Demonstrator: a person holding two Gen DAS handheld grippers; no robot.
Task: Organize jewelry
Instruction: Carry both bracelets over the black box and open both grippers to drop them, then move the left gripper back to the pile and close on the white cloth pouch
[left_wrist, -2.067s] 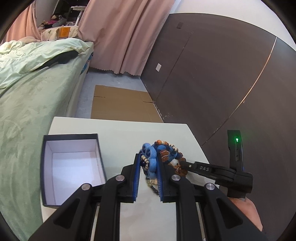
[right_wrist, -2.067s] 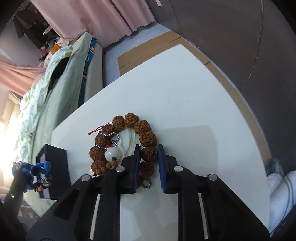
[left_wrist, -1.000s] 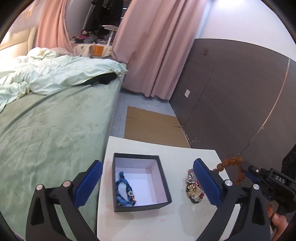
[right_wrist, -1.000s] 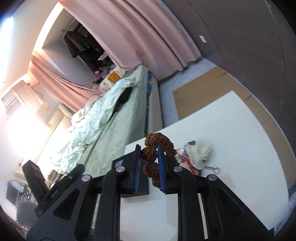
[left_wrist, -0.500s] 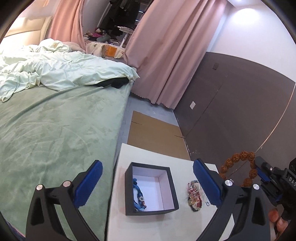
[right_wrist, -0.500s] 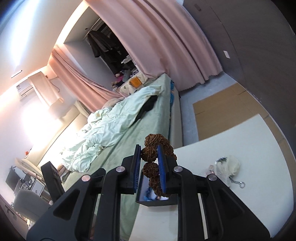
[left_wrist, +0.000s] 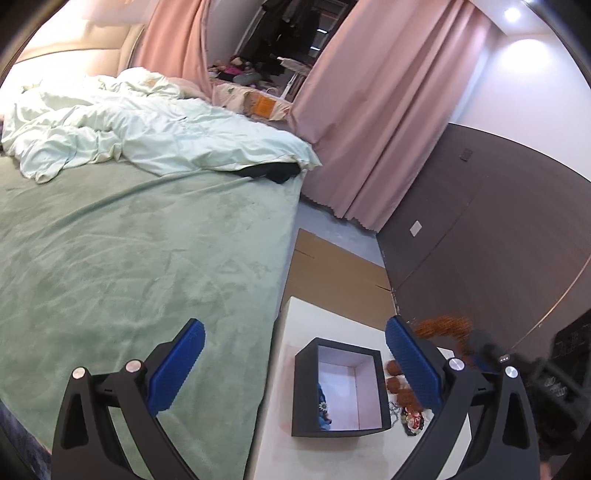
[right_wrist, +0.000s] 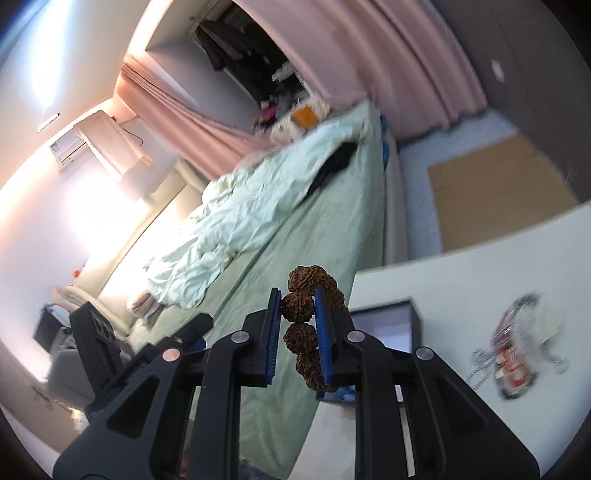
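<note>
**Brown bead bracelet carried toward the open box**

Since half a second ago the right gripper (right_wrist: 298, 309) has swung leftward, so the black square cardboard box with a pale lining (right_wrist: 412, 325) now sits just behind and to the right of its fingertips rather than below them. Its blue-padded jaws are clamped on one bead of the brown knobbly seed-bead bracelet (right_wrist: 303, 334); more beads stand above the tips and the rest hang down between the fingers. Farther right of that gripper, on the white rectangular table (right_wrist: 480, 266), lies a blurred heap of silver chain and red-and-white trinkets (right_wrist: 517, 350).

Raised higher than before, the left gripper (left_wrist: 295, 363) has its jaws spread wide with nothing between them. Below and ahead of it, closer to its right finger, is the same box (left_wrist: 304, 391), holding a blue beaded cord bracelet (left_wrist: 323, 406) against its left wall. Just beyond the right finger the brown bracelet (left_wrist: 443, 326) shows as a motion-blurred smear, in the air above the table (left_wrist: 277, 424). Under and behind the left finger spreads a green plush bedspread (left_wrist: 147, 266).
</note>
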